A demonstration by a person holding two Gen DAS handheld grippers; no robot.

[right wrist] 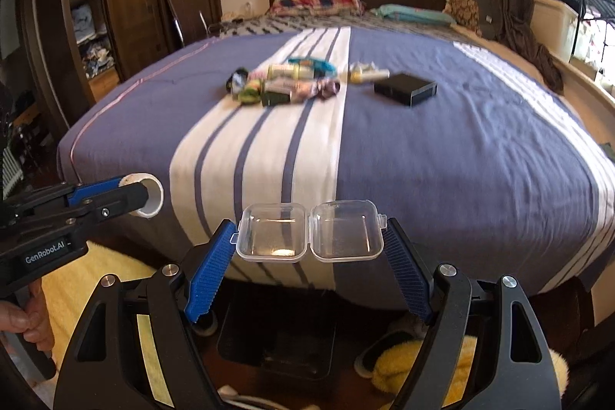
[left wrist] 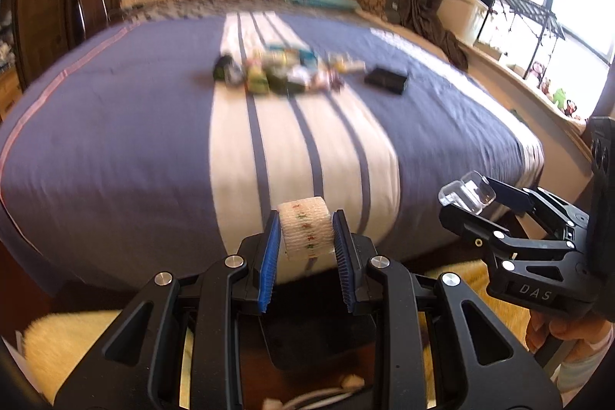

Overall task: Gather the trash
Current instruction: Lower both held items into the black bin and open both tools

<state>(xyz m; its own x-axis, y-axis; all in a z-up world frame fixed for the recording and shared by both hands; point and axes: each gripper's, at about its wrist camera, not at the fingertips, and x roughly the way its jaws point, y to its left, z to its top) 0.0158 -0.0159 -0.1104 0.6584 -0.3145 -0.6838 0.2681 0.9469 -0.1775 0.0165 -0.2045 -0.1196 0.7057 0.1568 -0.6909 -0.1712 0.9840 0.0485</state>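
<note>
While I stand at the foot of the blue-and-white striped bed (right wrist: 442,156), my left hand-held gripper (left wrist: 306,237) is clamped on a small white roll of gauze-like tape with a printed pattern (left wrist: 305,233), pads pressing its two flat ends. It looks light and soft, so I judge a gentle squeeze is enough; harder would crush it. Right of it, my right hand-held gripper (right wrist: 309,237) pinches a clear plastic hinged box lying open (right wrist: 309,237), its outer edges caught between the pads. That shell seems light, stiff, slippery and easy to crack, so the edges are the safest hold. Both items hang off the bed's near end. Farther up the bed, near its middle, a blurred heap of wrappers and small packets (right wrist: 284,83) lies beside a black rectangular box (right wrist: 405,89).
</note>
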